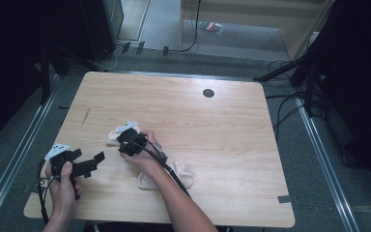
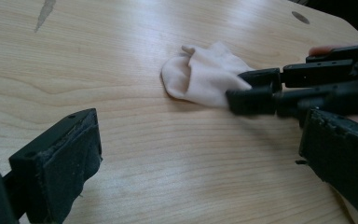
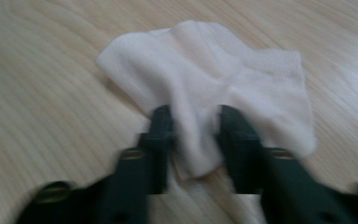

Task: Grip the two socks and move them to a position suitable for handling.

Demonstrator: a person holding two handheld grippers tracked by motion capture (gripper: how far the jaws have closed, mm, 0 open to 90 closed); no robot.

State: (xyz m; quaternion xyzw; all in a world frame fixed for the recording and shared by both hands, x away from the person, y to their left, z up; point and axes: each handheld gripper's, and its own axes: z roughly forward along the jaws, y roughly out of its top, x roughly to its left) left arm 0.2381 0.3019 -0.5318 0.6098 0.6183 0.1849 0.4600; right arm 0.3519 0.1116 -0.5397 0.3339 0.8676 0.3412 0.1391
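A pale pink sock [image 1: 113,135] lies crumpled on the wooden table [image 1: 212,130], left of centre. My right gripper [image 1: 124,138] is down on it, and a raised fold of the sock [image 3: 200,79] sits pinched between the jaws of the right gripper [image 3: 196,135]. In the left gripper view the same sock [image 2: 196,77] lies ahead with the right gripper [image 2: 254,91] biting its near edge. My left gripper [image 1: 88,158] hovers near the table's front left, jaws wide apart with bare wood between them in its own view [image 2: 200,163].
A second pale sock [image 1: 186,175] lies flat near the front edge, partly under the right forearm. A round dark grommet [image 1: 208,93] sits at the table's back. Cables and stand legs [image 1: 290,72] surround the table on the floor.
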